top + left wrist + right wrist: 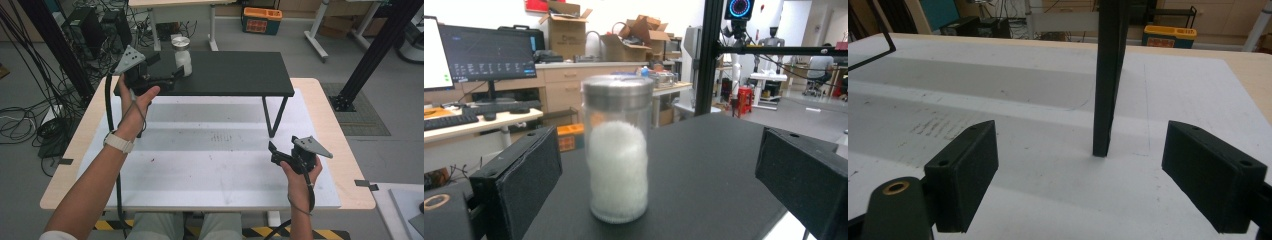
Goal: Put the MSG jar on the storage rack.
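A clear jar (182, 56) with a metal lid, filled with white grains, stands upright at the left end of a black raised shelf (235, 75). My left gripper (170, 65) is held at shelf height right beside the jar and is open. In the left gripper view the jar (618, 160) stands between the two wide-apart jaws, closer to the left one and touching neither; my left gripper (664, 190) holds nothing. My right gripper (273, 152) hovers open over the white mat, near the shelf's right leg (1108, 80), and my right gripper (1083, 185) has nothing in it.
The shelf stands on thin black legs over a white mat (210, 165) that covers a wooden table (345, 150). Black frame posts (380, 45) rise at both sides. Cables (20, 115) lie on the floor to the left, and an orange crate (261, 19) sits behind.
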Available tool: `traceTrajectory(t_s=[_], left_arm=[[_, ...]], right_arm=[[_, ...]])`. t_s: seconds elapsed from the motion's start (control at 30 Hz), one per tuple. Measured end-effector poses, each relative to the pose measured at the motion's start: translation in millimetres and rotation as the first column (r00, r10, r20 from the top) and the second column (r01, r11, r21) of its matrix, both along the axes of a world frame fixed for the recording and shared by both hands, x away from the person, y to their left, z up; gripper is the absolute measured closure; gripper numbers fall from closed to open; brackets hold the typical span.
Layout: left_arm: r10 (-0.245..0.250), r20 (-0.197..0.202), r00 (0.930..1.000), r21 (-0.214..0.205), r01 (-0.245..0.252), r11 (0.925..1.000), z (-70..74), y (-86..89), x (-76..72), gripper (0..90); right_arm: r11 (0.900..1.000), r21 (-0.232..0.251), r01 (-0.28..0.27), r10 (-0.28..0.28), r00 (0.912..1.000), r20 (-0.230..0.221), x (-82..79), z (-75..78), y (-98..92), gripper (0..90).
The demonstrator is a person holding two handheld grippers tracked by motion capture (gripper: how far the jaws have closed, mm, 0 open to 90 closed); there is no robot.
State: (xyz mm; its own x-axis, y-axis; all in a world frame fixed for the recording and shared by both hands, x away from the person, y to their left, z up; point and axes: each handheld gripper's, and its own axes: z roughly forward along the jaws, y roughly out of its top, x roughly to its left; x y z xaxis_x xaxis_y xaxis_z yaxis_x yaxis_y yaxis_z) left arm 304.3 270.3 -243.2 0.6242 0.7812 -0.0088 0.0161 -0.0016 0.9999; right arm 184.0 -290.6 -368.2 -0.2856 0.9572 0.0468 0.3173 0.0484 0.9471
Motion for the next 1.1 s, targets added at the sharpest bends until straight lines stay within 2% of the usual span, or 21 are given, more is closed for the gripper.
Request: traceTrajectory(t_s=[0.27, 0.6, 0.93, 1.1], left_arm=[[-0.001, -0.007, 1.0, -0.006, 0.001, 1.0, -12.7, 10.0, -14.8, 5.0], [-0.033, -0.002, 0.9995, -0.012, 0.033, 0.9994, -29.8, 15.5, -37.5, 4.1], [-0.019, -0.008, 0.9998, -0.021, 0.018, 0.9996, -50.5, 18.4, -59.6, 3.7], [0.006, -0.011, 0.9999, -0.029, -0.006, 0.9996, -62.0, 22.8, -69.8, 3.8]], right_arm=[[0.9999, -0.001, -0.015, 0.015, 0.9999, 0.005, 1.2, 0.5, 4.8, 14.4], [0.9995, -0.003, -0.03, 0.03, 0.9995, 0.002, 2.0, 0.5, 9.6, 14.5], [0.9991, -0.005, -0.043, 0.043, 0.9991, 0.004, 2.9, 0.2, 12.7, 14.5], [0.9989, -0.004, -0.048, 0.048, 0.9989, -0.001, 2.7, -1.7, 13.8, 14.5]])
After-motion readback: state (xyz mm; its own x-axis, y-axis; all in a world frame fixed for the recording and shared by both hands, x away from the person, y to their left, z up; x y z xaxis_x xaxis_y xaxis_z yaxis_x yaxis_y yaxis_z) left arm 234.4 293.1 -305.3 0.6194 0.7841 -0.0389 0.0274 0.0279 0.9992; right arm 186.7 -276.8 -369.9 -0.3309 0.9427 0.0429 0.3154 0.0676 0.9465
